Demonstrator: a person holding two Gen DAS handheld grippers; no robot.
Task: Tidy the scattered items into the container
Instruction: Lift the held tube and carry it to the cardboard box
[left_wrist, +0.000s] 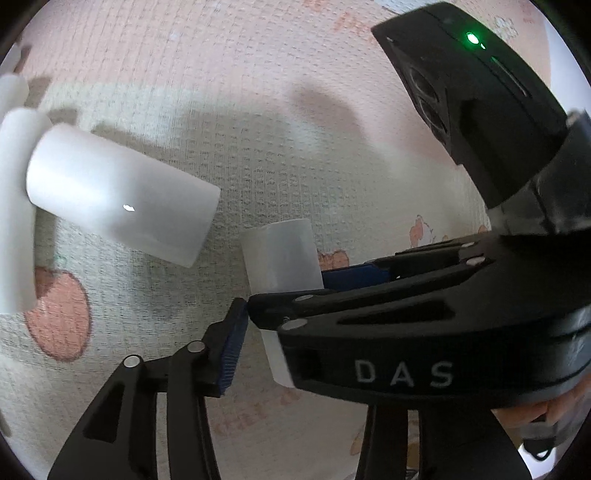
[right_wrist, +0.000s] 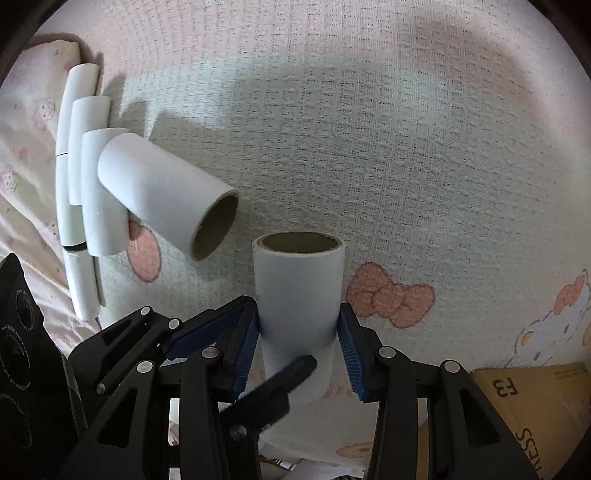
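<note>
A white paper roll with a brown cardboard core stands upright on the patterned bedspread. My right gripper is shut on it, one blue pad pressing each side. The left wrist view shows the same roll held by the right gripper, which crosses the picture. My left gripper is open beside it. Its left pad stands clear of the roll's lower end, and its right finger is hidden behind the right gripper. One black left finger crosses in front of the roll.
A second white roll lies on its side to the left, leaning on several white tubes. A brown cardboard box shows at the lower right. A pillow lies at the far left. A person's hand holds the right gripper.
</note>
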